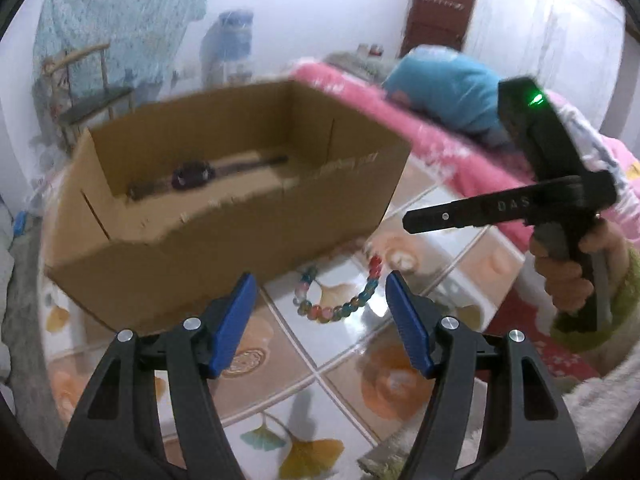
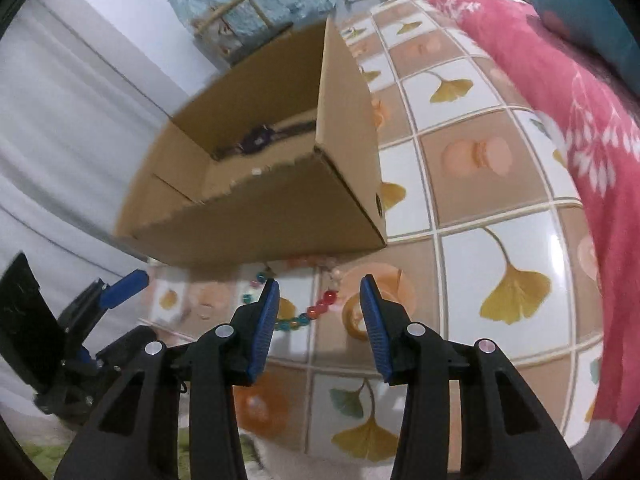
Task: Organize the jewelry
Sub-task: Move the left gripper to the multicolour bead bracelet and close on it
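A string of multicoloured beads [image 1: 340,306] [image 2: 316,310] lies in a curve on the tiled tablecloth, just in front of an open cardboard box [image 1: 240,224] [image 2: 260,216]. A dark wristwatch [image 1: 192,174] [image 2: 258,140] lies flat on the box floor. My left gripper [image 1: 320,278] hangs open above the beads with nothing between its blue pads. My right gripper [image 2: 320,282] is open too, over the red end of the string, gripping nothing. In the left wrist view a hand [image 1: 564,276] holds the right gripper at the right.
A tablecloth [image 2: 480,184] printed with ginkgo leaves and macarons covers the table. A pink flowered blanket [image 1: 460,156] [image 2: 560,92] and a blue pillow [image 1: 444,88] lie to the right. A wooden chair [image 1: 88,92] stands behind the box.
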